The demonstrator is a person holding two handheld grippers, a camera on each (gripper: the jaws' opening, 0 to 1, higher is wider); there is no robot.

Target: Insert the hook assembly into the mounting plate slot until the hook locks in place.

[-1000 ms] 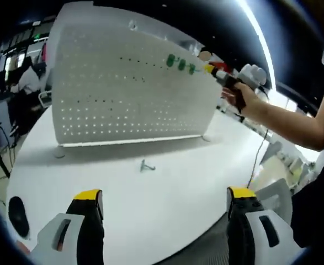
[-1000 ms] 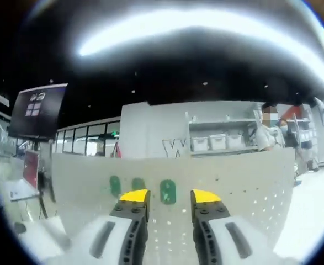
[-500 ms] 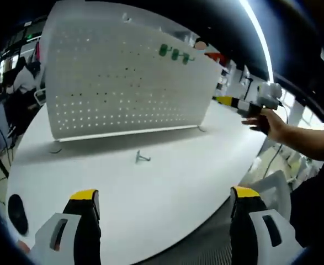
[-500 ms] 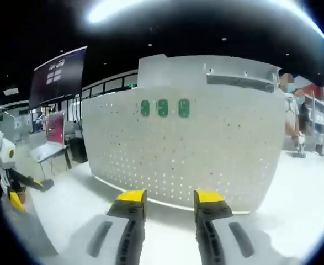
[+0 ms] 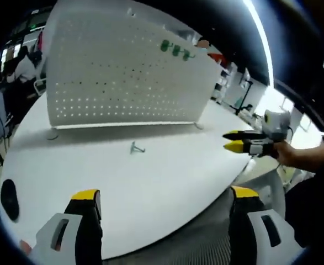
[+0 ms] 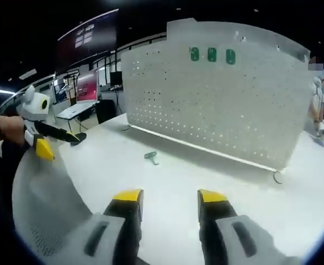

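Hook [image 5: 136, 147] is reading as a tiny blur, shape unclear, lying loose on the table [image 5: 167, 182] ahead of both grippers, short of the pegboard [image 5: 123, 72]. Left gripper [image 5: 164, 194] is sitting wide open, holding nothing; right gripper [image 6: 170, 196] is hovering with jaws parted, empty, hook ahead-left.

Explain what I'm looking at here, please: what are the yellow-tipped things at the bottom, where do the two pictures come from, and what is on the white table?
A person holds a two-jaw tool in each hand; a camera rides on each tool. The left gripper rises into the left gripper view, jaws wide apart and empty. The right gripper rises into the right gripper view, jaws apart, nothing between them. Each view also catches the other tool at its edge. On the round white table stands an upright white pegboard with three green pieces near its top. One small hook lies loose on the table before it. Nothing is held.
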